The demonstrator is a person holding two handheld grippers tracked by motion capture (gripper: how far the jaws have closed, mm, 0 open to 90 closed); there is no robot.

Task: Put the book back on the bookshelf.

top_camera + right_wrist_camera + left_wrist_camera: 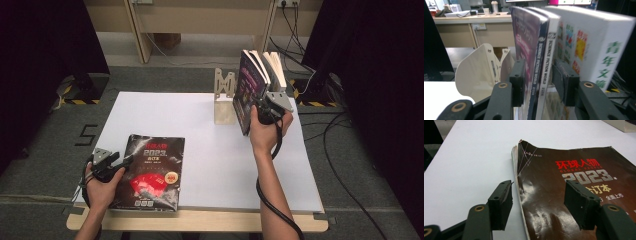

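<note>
At the table's near left, the left gripper (121, 161) stood open over the dark magazine (152, 170), its lower edge cut off. Farther right, the right gripper (537, 80) straddled two upright magazines (536, 50); grip unclear.

A: The dark magazine (574, 195) runs off the right and bottom edges of the left gripper view, and the left gripper (539, 202) covers part of its title lines with one jaw.

B: And at the stack of standing books (544, 50)?

A: In the right gripper view the white book (596, 45) on its far side is blurred; its coloured cover marks can't be read. The books' lower ends are cut off by the frame's bottom edge.

B: Do the right gripper's (537, 80) pads press on the spines?

A: Can't tell; one pad is partly behind the purple cover (524, 37). In the high view the hand (267, 131) hides the jaws.

B: The bookend (481, 72)?

A: Its base is hidden behind a jaw.
</note>
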